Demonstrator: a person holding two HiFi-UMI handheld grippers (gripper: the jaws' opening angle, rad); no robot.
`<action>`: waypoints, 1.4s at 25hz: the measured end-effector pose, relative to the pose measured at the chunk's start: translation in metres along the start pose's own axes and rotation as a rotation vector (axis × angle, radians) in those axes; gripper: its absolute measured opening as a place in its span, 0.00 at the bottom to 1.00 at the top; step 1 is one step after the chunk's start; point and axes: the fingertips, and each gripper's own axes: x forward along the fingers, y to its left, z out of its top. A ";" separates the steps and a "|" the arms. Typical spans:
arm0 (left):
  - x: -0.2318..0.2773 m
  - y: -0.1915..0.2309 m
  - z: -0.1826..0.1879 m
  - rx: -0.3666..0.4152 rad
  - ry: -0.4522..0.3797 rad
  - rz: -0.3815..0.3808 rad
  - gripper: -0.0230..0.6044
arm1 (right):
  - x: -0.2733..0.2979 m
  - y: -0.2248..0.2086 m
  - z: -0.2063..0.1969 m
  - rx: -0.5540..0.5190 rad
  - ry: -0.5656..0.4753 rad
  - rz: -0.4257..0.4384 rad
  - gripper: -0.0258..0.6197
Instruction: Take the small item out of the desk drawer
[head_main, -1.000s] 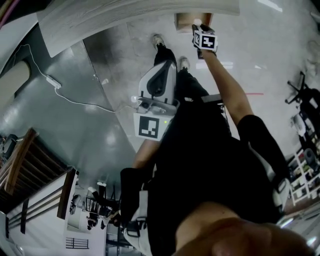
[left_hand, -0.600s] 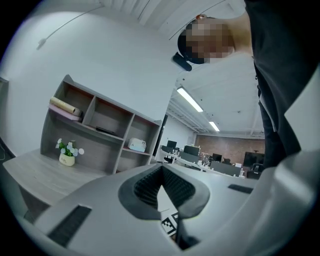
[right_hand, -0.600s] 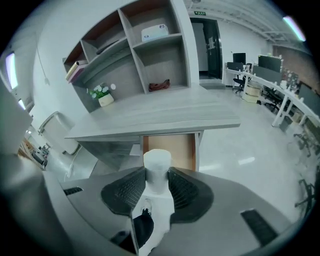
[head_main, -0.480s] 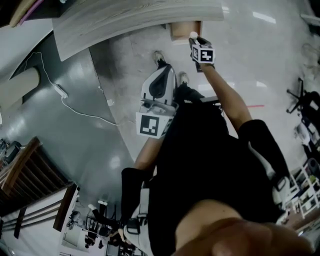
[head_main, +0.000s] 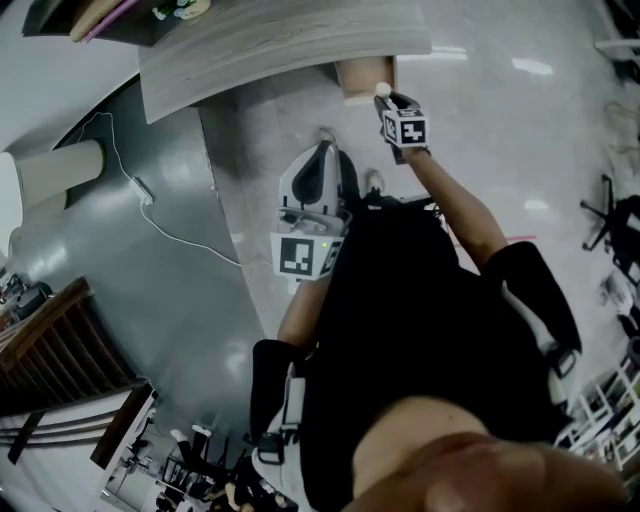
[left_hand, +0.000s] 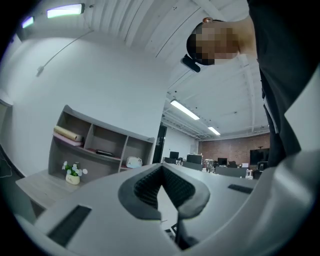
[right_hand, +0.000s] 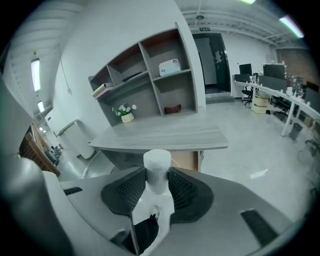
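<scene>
White cylinder (right_hand: 157, 162), just one, in right claw (right_hand: 156, 184).

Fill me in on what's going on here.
A person stands at a grey wood-grain desk with a two-jaw gripper in each hand. The right gripper is shut on a small white cylinder and is held out in front of a light brown drawer that juts out from under the desk's edge. The left gripper is shut with nothing between its jaws. It is held close to the person's body and angled upward into the room.
</scene>
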 end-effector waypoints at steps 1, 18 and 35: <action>-0.005 -0.005 0.003 0.008 -0.004 0.005 0.03 | -0.008 0.001 0.001 -0.004 -0.007 0.006 0.25; -0.036 -0.007 0.012 0.025 0.008 -0.026 0.03 | -0.118 0.041 0.032 -0.012 -0.165 0.087 0.25; -0.041 0.022 0.001 0.001 0.052 -0.106 0.03 | -0.235 0.121 0.076 -0.077 -0.403 0.099 0.25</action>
